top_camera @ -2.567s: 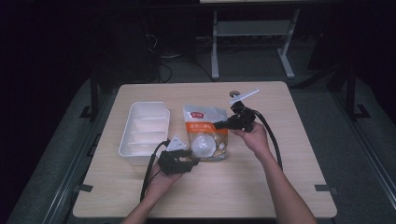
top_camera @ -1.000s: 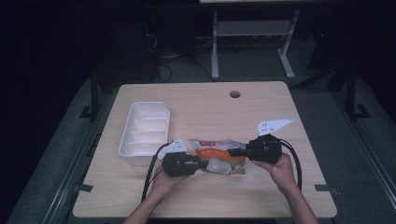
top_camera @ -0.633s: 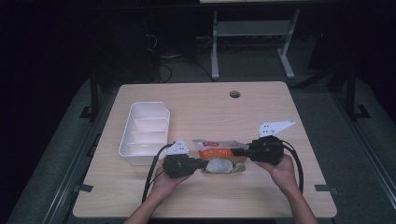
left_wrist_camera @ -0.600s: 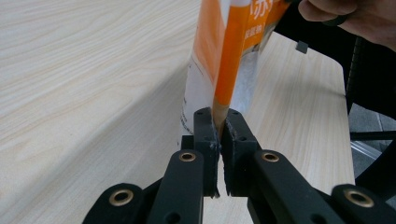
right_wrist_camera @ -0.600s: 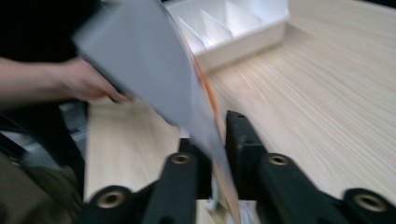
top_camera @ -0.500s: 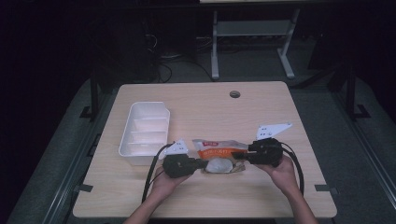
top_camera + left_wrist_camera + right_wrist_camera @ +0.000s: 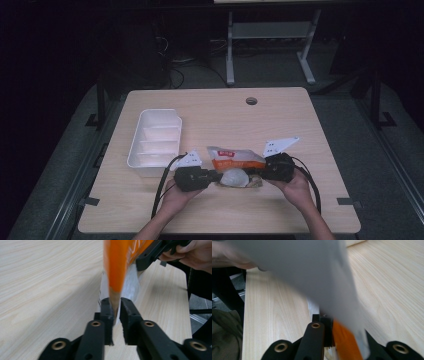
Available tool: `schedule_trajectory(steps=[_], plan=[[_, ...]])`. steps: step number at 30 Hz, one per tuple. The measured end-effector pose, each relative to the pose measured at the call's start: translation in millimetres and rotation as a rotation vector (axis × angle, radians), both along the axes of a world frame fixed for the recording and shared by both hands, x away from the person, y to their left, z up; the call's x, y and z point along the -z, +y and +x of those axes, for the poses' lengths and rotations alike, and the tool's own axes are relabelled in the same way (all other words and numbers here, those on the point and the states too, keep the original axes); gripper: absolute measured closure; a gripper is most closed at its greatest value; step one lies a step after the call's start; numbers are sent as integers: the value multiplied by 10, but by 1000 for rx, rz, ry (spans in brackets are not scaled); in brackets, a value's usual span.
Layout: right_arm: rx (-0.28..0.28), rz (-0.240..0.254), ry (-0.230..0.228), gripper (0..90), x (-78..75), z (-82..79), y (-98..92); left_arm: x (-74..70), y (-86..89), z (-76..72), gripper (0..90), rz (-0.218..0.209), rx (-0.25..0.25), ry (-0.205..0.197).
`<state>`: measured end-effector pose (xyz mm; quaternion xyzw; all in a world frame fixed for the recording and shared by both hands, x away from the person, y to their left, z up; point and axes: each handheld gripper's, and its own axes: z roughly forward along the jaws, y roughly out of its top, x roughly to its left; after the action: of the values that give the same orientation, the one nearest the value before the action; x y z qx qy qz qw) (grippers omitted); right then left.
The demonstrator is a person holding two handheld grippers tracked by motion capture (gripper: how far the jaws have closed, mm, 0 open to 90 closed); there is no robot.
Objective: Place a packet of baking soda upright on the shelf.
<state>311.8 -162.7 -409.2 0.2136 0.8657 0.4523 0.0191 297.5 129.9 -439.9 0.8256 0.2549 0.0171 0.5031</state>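
Both grippers hold the orange snack bag [image 7: 235,159]: left gripper [image 7: 115,315] fingers nipping one edge, right gripper [image 7: 329,327] clamped opposite. Probably opening it; next, pull apart.

Orange packet [image 7: 117,270], seemingly pinched in claw [image 7: 115,305]

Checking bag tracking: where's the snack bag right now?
In the high view the snack bag sits at the table's near centre, held between the left tool and right tool, right of the white tray.
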Motion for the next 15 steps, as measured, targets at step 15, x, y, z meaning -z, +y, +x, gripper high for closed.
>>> schedule_trajectory(steps=[15], plan=[[83,61,21,899,-47,5,-176,-25,22,-147,450,114,-33,-78]])
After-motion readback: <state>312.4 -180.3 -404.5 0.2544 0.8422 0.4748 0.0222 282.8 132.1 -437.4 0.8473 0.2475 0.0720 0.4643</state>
